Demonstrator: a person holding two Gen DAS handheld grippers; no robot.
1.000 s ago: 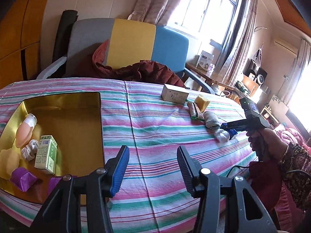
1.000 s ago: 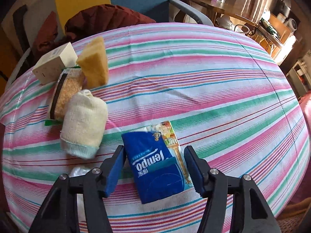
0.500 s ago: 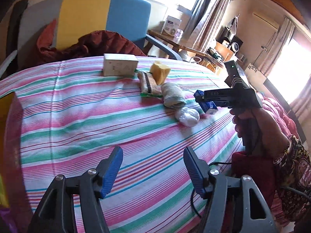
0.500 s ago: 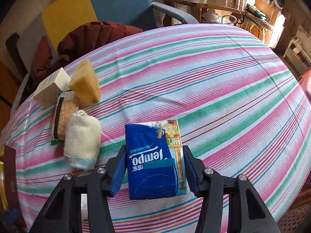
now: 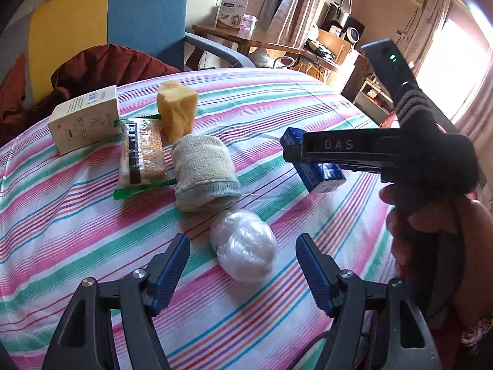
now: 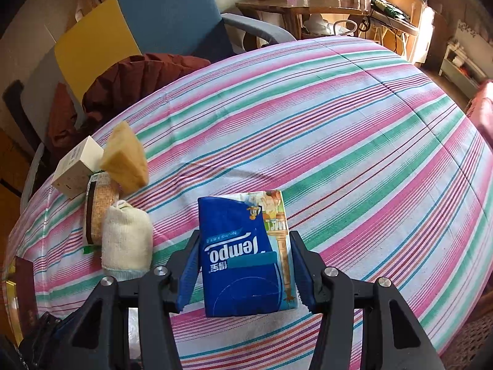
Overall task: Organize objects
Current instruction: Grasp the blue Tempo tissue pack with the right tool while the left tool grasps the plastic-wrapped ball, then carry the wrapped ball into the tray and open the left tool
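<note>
My left gripper [image 5: 242,243] hovers low over the striped tablecloth [image 5: 77,215], its jaws opening. A white plastic-wrapped ball [image 5: 243,254] lies between its blue fingertips, untouched by either pad. My right gripper [image 6: 245,240] is shut on a blue Tempo tissue pack [image 6: 243,265], which it holds a little above the cloth. In the left wrist view that pack [image 5: 320,174] sits to the right, gripped from the side. A rolled beige cloth [image 5: 203,169], a cracker packet [image 5: 141,154], a yellow sponge [image 5: 177,109] and a white carton [image 5: 84,120] lie beyond the ball.
A yellow and blue chair [image 5: 144,15] with a dark red garment [image 5: 107,67] stands behind the table. A wooden side table [image 5: 246,35] with boxes is farther back. The person's hand [image 5: 431,215] holds the right gripper at the table's right edge.
My left gripper swung right, away from the gold tray, came down over the plastic-wrapped ball and spread its jaws wider. My right gripper closed on the tissue pack and raised it slightly.
</note>
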